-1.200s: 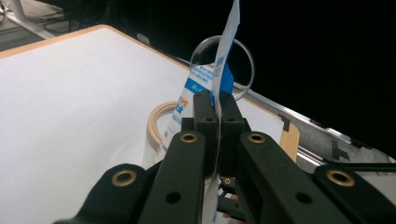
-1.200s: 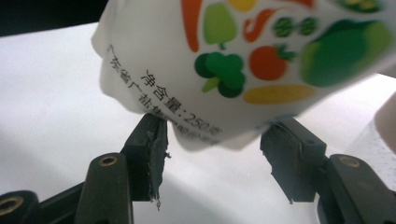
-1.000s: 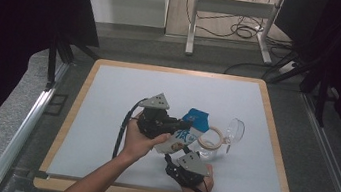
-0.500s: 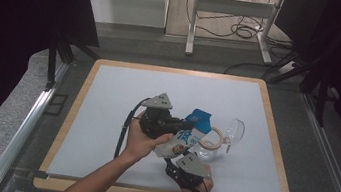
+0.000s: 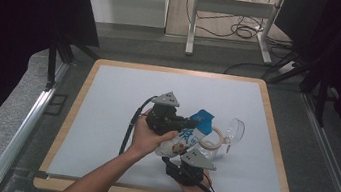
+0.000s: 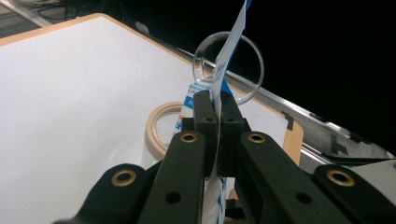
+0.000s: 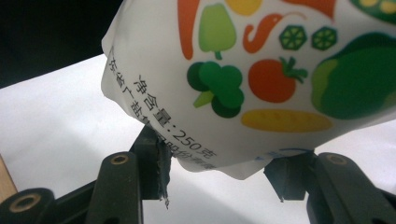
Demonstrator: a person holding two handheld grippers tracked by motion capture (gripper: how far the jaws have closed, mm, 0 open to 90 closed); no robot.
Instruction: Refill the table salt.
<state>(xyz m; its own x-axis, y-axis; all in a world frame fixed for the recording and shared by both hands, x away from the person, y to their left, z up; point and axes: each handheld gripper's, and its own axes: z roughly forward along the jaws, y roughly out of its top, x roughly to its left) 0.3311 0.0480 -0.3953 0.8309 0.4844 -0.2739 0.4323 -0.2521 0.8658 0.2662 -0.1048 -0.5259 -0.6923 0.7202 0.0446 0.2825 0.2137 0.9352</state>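
Observation:
A white and blue pouch (image 5: 185, 139) printed with vegetables (image 7: 261, 70) is held tilted above the white table mat (image 5: 105, 117). My left gripper (image 5: 193, 125) is shut on the pouch's thin top edge (image 6: 231, 51), its jaws (image 6: 215, 105) pressed together on the foil. From the near side my right gripper (image 5: 176, 155) takes the pouch's bottom. Its jaws have just been closing with the pouch between them, and both pads (image 7: 156, 161) now press on the bulging lower end.
A beige tape roll (image 5: 213, 137) (image 6: 156, 128) lies flat on the mat just right of the pouch. Beyond the roll a clear glass (image 5: 235, 131) (image 6: 229, 65) lies on its side. A wooden frame (image 5: 274, 136) borders the mat.
The right gripper has edged a little closer under the pouch's bottom. The left hand and the pouch have stayed where they were.

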